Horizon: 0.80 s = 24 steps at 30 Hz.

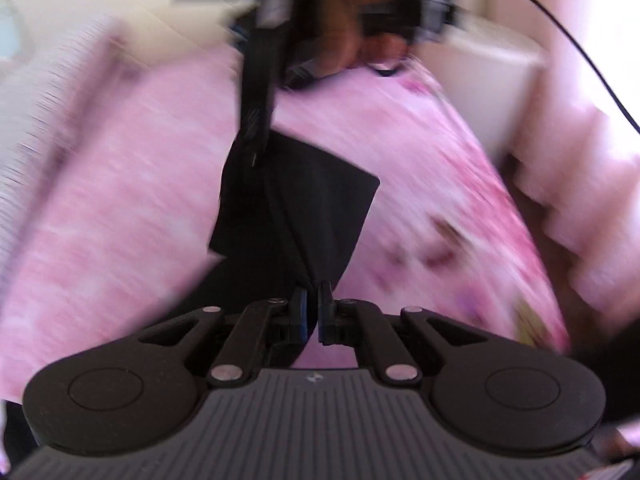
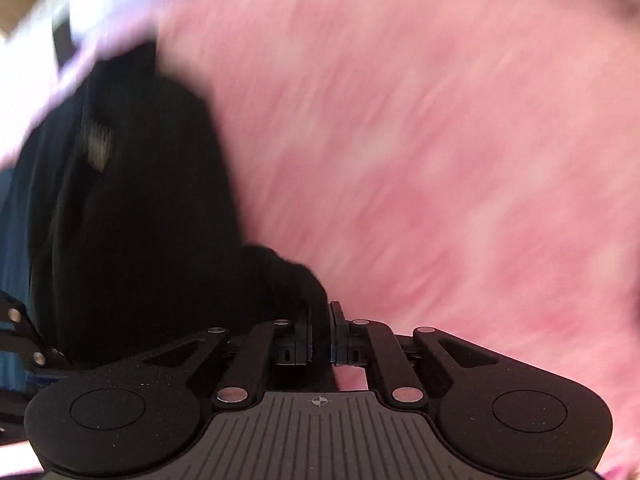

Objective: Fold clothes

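Left wrist view: left gripper point(image 1: 313, 294) jaws nearly closed, pinching black garment point(image 1: 308, 204) hanging over pink floral bedspread point(image 1: 120, 208). Right gripper point(image 2: 320, 314) jaws clamped on black fabric too. Heavy motion blur; garment type unreadable.

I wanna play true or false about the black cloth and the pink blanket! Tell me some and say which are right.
1. The left tongs pinch the black cloth. True.
2. The right tongs are wide open and empty. False: they are shut on the black cloth.
3. The cover underneath is green. False: it is pink.
4. The pictures are blurry. True.
5. The black cloth is neatly folded into a small square. False: it hangs loose between the tongs.
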Each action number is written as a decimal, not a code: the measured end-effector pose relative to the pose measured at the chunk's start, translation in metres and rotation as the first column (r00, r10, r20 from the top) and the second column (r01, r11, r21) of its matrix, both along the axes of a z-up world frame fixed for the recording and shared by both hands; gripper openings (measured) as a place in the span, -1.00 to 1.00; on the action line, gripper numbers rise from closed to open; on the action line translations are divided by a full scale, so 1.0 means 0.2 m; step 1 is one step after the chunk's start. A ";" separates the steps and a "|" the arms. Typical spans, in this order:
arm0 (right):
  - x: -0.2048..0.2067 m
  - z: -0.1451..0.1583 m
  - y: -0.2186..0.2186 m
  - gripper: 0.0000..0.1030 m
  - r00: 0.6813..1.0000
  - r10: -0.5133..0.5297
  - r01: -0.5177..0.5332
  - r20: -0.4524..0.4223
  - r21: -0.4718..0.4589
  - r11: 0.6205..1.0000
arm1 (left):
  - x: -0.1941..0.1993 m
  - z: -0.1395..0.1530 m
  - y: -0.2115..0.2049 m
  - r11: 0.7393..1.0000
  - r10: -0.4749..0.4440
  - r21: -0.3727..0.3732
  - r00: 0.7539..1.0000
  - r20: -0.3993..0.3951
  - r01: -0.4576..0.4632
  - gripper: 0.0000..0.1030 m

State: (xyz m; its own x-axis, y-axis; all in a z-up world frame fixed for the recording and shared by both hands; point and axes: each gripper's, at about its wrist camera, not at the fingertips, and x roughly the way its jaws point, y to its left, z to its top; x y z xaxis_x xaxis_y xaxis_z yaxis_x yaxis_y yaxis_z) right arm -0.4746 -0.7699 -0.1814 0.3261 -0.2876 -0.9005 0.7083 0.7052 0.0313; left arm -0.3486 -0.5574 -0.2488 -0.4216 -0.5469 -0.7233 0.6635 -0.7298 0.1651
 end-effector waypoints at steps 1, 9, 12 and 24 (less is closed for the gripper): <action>-0.05 0.13 0.01 -0.88 0.999 -0.029 0.034 0.043 -0.126 0.991 | -0.03 0.02 -0.04 0.998 0.054 -0.038 0.998 -0.019 -0.055 -0.94; -0.52 0.06 0.25 -0.73 0.921 -0.342 0.389 0.185 -0.429 0.815 | -0.20 -0.08 -0.14 0.997 0.017 0.077 0.999 -0.041 -0.014 -0.55; -0.60 -0.03 0.30 -0.72 0.879 -0.457 0.476 0.138 -0.319 0.819 | -0.13 -0.12 -0.05 0.992 -0.001 0.128 1.000 -0.024 0.005 -0.55; -0.69 -0.24 0.16 -0.10 0.924 -0.380 0.382 0.045 -0.050 0.923 | 0.08 -0.13 -0.11 0.956 0.237 0.172 0.971 0.020 -0.237 -0.55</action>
State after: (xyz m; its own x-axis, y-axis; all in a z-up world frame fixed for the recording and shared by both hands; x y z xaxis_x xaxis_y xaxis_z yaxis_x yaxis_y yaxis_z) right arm -0.6123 -0.7387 -0.2303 0.2119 -0.4465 -0.8693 0.9231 0.3836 0.0280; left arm -0.3326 -0.5795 -0.2741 -0.2956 -0.4982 -0.8151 0.8207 -0.5691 0.0503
